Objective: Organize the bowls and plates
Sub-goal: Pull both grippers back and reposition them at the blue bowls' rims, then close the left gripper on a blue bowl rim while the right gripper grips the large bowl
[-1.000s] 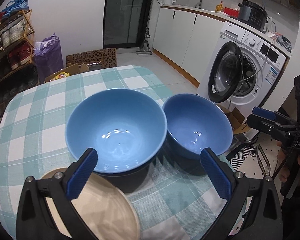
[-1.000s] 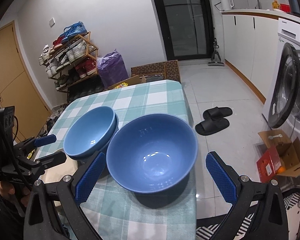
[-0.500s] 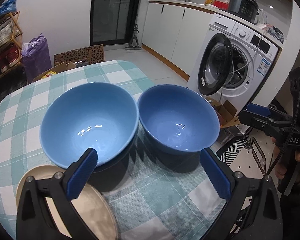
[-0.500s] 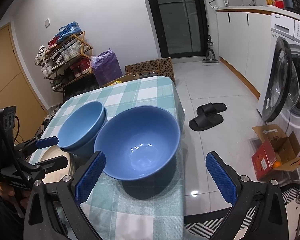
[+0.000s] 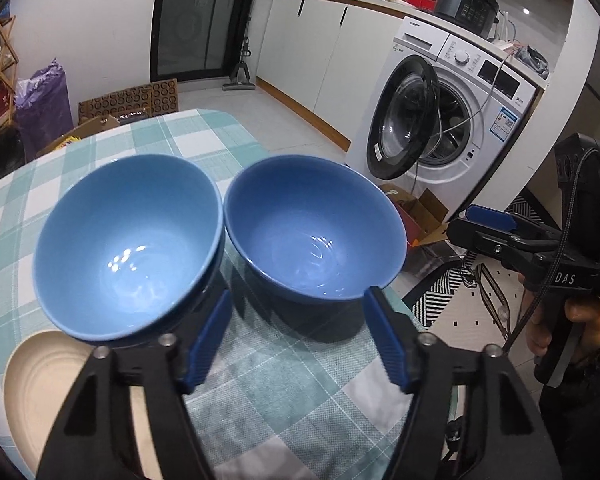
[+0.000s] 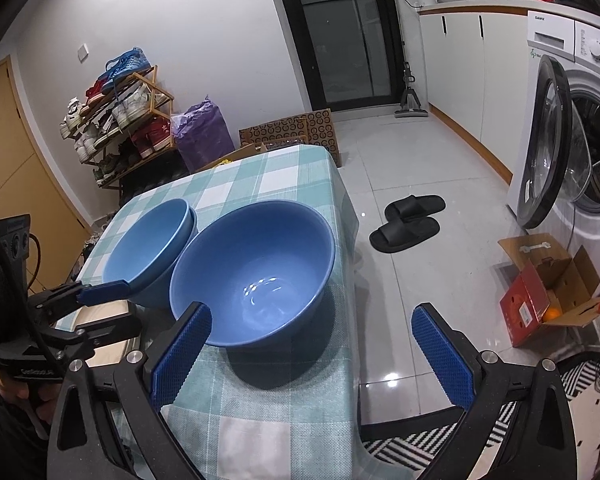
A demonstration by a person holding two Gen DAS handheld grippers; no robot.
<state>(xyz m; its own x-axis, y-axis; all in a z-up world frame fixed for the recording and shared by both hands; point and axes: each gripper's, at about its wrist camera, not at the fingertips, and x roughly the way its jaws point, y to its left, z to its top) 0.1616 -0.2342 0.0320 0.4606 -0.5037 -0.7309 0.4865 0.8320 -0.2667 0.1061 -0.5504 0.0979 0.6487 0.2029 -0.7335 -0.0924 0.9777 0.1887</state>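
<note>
Left wrist view: left hand-held gripper (image 5: 298, 334), jaws just narrowed yet still apart, pinches nothing; two blue bowls (image 5: 128, 244) (image 5: 314, 232) sit side by side on the checked bench (image 5: 284, 392), cream plate (image 5: 40, 392) nearer. Right wrist view: right hand-held gripper (image 6: 310, 354) spread wide, empty, before the nearer bowl.

left tool (image 5: 296, 332): jaws just narrowed, empty | two blue bowls (image 5: 314, 236) ahead, touching

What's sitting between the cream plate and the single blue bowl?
The stack of blue bowls sits between the cream plate and the single blue bowl, clearest in the left wrist view.
</note>
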